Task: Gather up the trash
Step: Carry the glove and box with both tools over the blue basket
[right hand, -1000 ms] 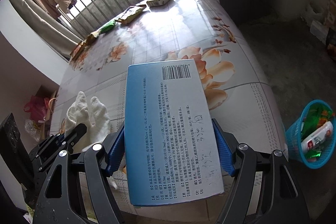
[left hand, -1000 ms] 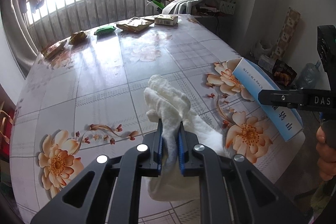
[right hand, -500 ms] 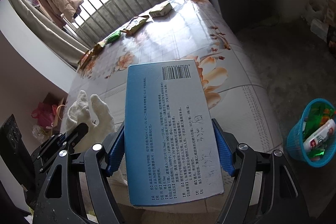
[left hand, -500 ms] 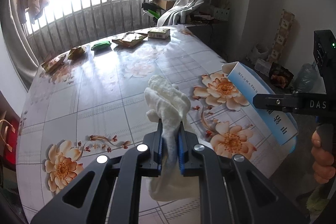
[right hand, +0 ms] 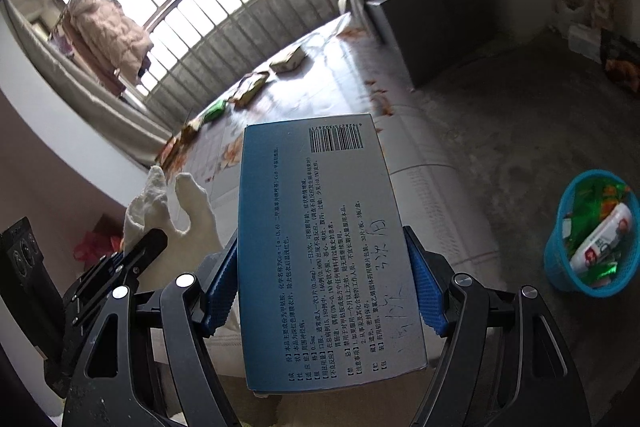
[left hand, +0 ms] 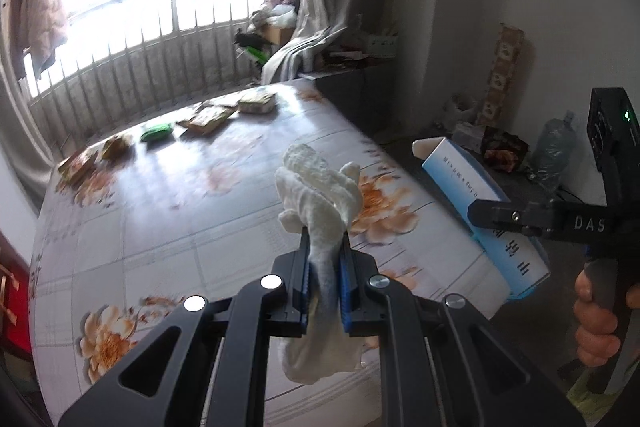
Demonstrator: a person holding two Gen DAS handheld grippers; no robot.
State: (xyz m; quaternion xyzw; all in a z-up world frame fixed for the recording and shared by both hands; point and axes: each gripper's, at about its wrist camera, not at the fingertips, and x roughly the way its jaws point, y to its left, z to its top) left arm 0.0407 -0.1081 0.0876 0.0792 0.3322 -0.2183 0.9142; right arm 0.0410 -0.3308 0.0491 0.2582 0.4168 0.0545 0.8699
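Note:
My left gripper is shut on a crumpled white tissue and holds it above the flowered table. My right gripper is shut on a blue and white medicine box, held off the table's right edge; the box also shows in the left wrist view. The tissue and the left gripper show at the left of the right wrist view. A blue trash basket with wrappers and a bottle stands on the floor at the right.
Several wrappers and small packets lie along the table's far edge: a green one, a brown one, a box. A grey cabinet stands beyond the table. Clutter lies along the right wall.
Both grippers have risen and pulled back from the table with the tissue and the box still held. The views tilt upward and the basket appears closer at the right.

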